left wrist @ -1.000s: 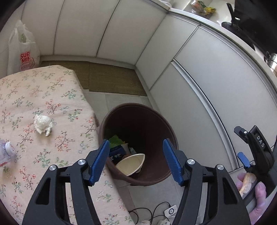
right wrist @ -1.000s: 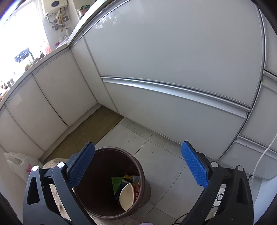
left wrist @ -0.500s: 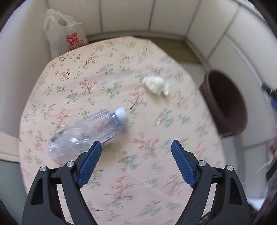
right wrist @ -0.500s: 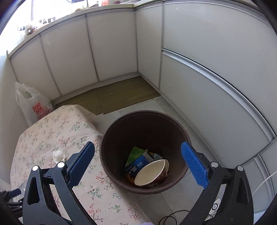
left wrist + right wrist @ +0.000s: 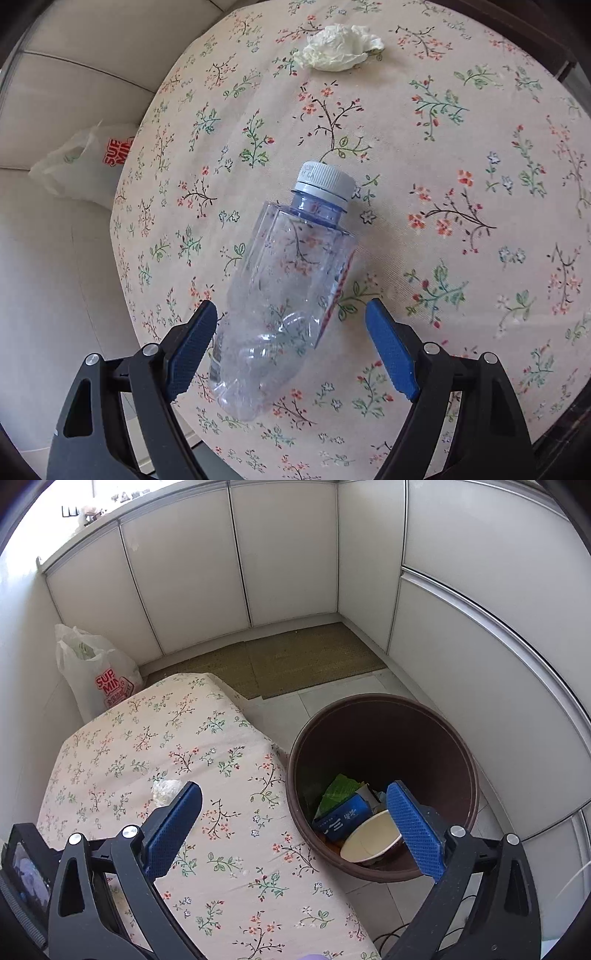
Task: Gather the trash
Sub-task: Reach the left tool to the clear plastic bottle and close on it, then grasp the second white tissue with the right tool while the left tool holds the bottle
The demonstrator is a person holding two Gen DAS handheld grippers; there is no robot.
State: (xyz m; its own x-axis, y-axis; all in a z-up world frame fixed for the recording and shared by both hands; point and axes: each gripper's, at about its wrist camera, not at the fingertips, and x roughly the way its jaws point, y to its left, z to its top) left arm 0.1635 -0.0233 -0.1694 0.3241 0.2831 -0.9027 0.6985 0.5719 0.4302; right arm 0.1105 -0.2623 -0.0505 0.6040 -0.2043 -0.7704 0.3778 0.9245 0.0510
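On the far left of my left view a white plastic bag (image 5: 86, 162) with red lettering sits on the floor against the pale wall, beside the tabletop (image 5: 461, 155) and its flowered cloth. My left tool (image 5: 291, 341) points steeply down at that cloth with its blue pads spread wide. The lower half of a clear plastic bottle (image 5: 286, 295) lies on its side between them, white cap (image 5: 325, 179) pointing away from me. The left pad is just beside the bottle's wall; I cannot tell whether it touches. The right pad stands apart from it. Further off, near the far edge of the cloth, lies a crumpled white tissue (image 5: 338, 51).

In my right view the same bag (image 5: 98, 675) stands at the tabletop's far left corner, and the tissue (image 5: 166, 790) shows just past my left pad. My right tool (image 5: 295, 821) is spread wide with nothing between its pads, over the tabletop edge. To the right, on the tiled floor just beside the tabletop, stands the brown bin (image 5: 384, 709), holding a paper bowl (image 5: 371, 840), a blue carton (image 5: 341, 818) and a green wrapper (image 5: 338, 790). A woven mat (image 5: 295, 657) lies beyond, along the white cabinets (image 5: 288, 554).
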